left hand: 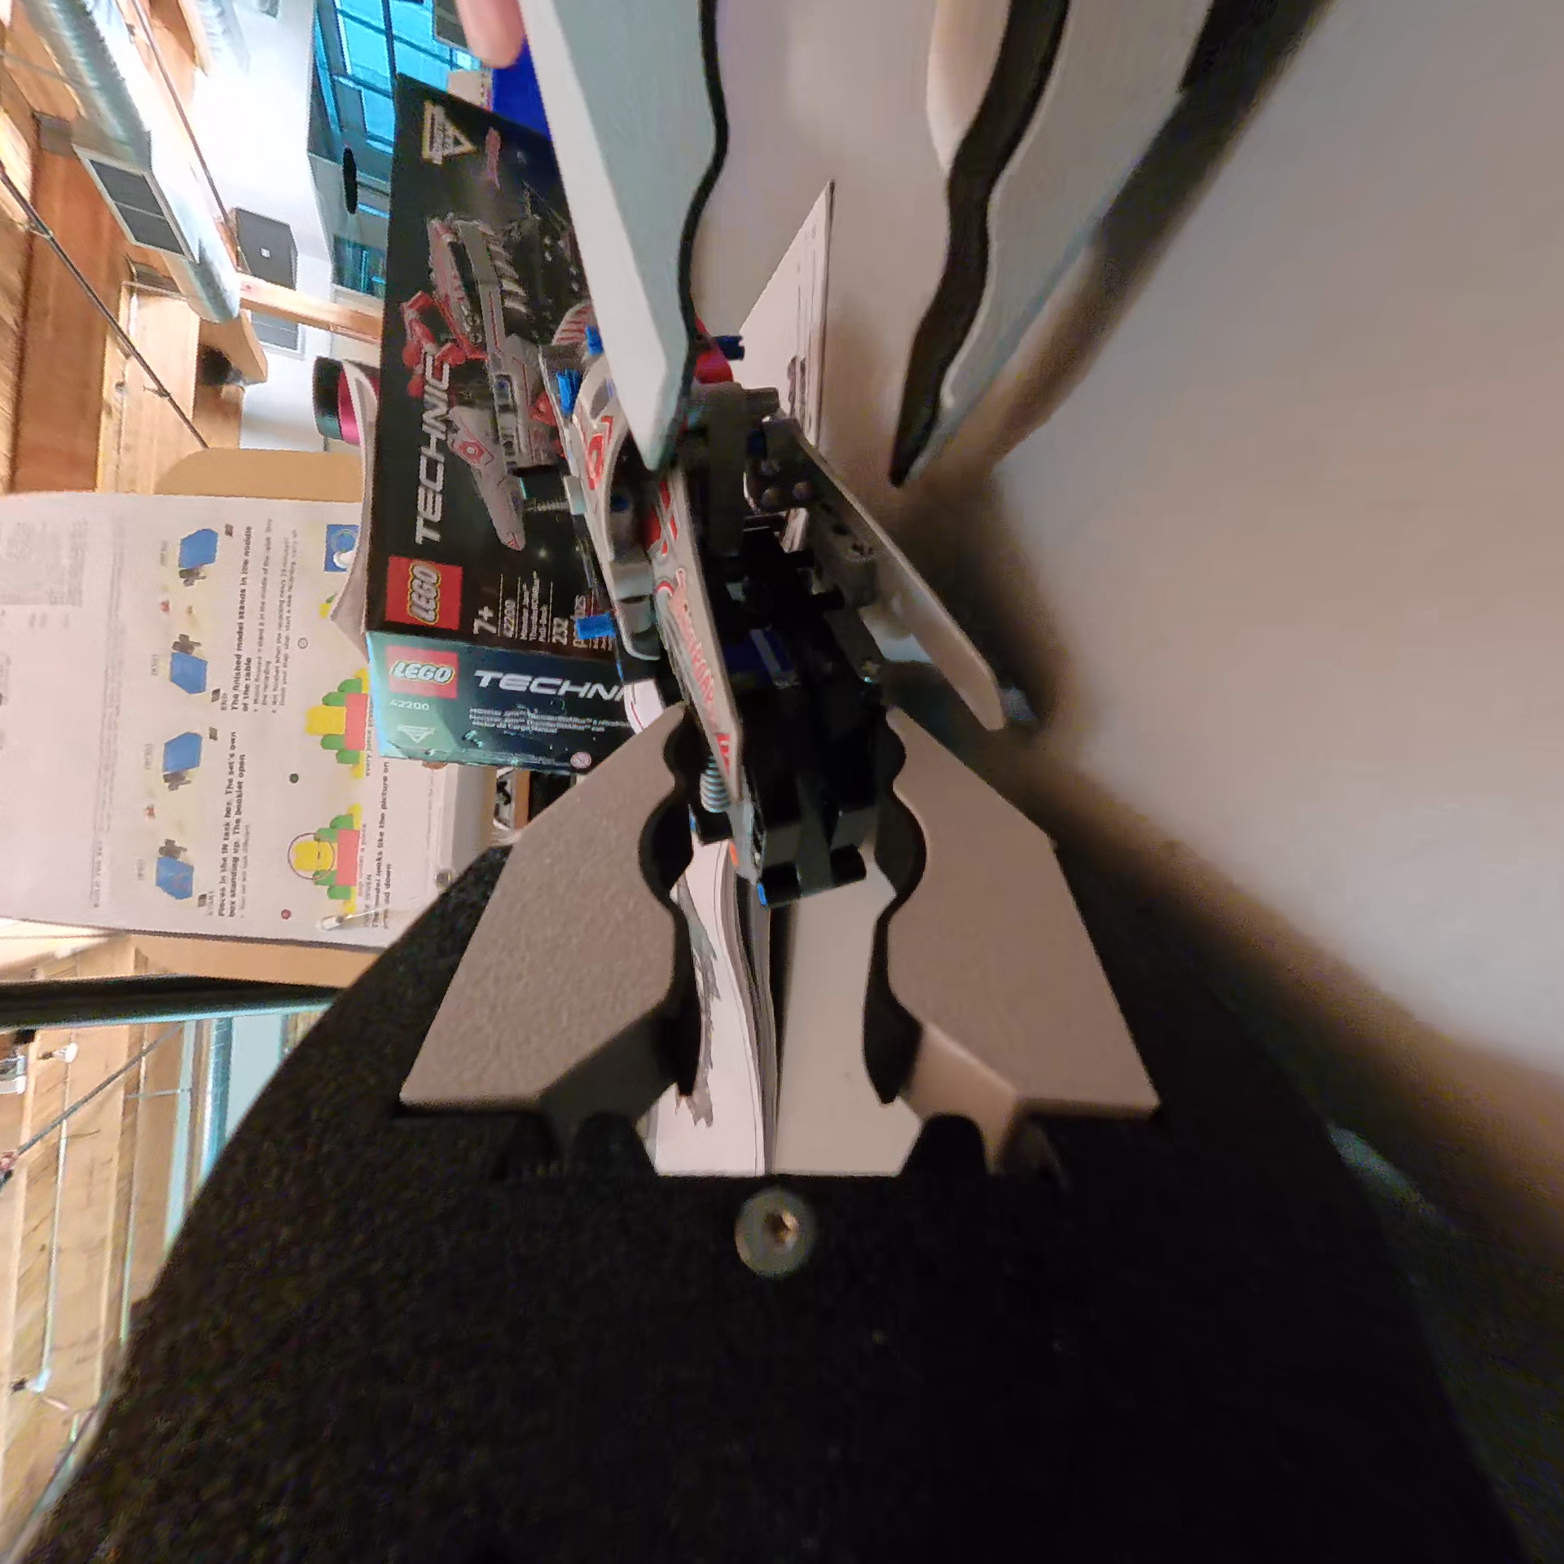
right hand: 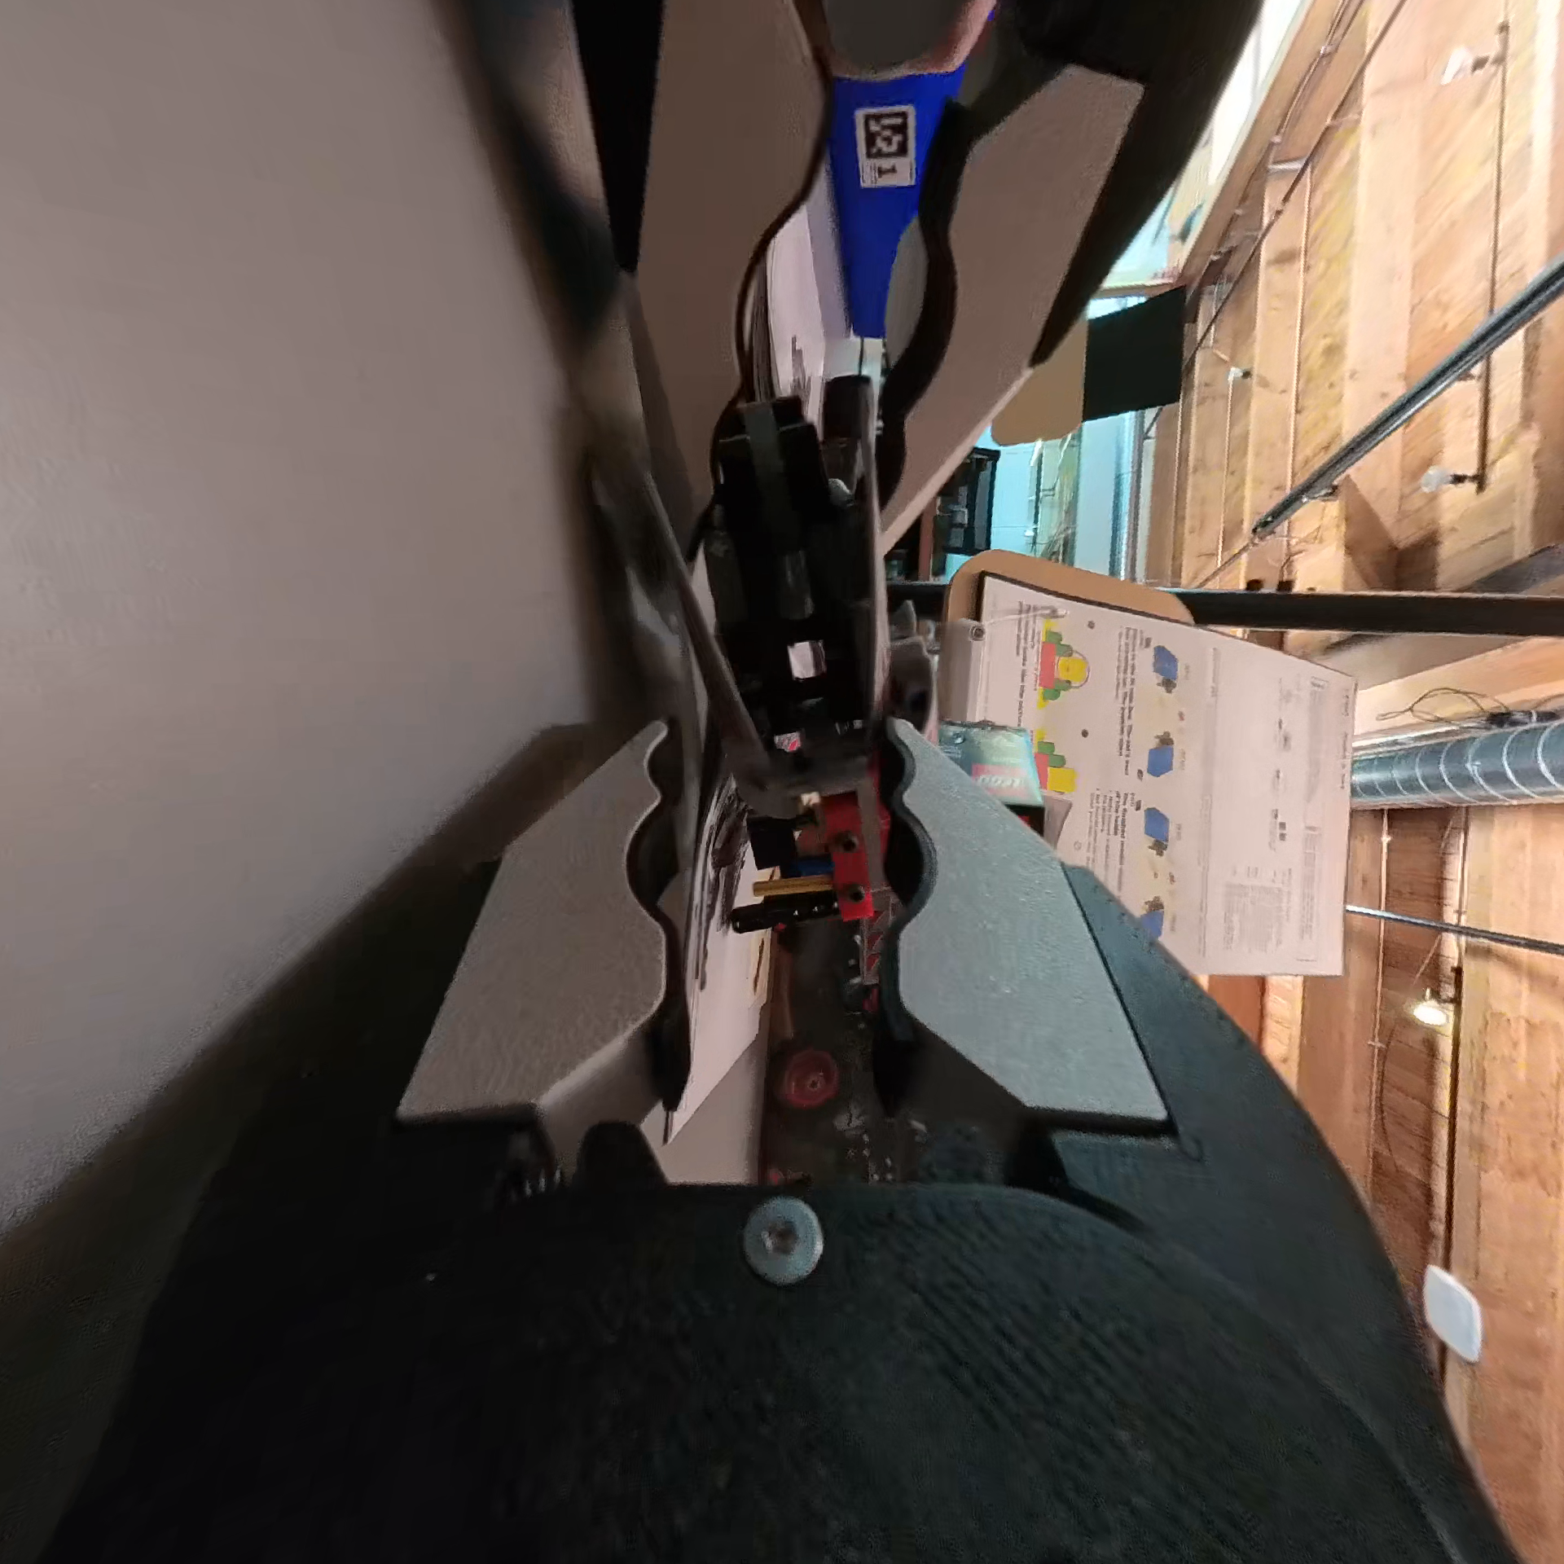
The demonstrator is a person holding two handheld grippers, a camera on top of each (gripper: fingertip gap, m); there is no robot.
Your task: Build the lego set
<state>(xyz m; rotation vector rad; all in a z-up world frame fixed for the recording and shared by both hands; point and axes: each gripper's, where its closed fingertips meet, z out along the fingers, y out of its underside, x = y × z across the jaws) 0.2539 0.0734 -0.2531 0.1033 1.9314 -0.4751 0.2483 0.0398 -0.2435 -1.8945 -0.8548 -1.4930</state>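
Tools left [left hand: 783, 766] and right [right hand: 774, 766] both clamp the half-built grey, black and red model [left hand: 745, 609].

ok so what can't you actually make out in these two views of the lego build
- Left wrist view: the far end of the lego model is covered by the right gripper.
- Right wrist view: the model's dark middle is in shadow; its parts do not separate.
- Right wrist view: the lego box is mostly hidden behind a finger.
- Both views: the instruction booklet shows only an edge-on strip.
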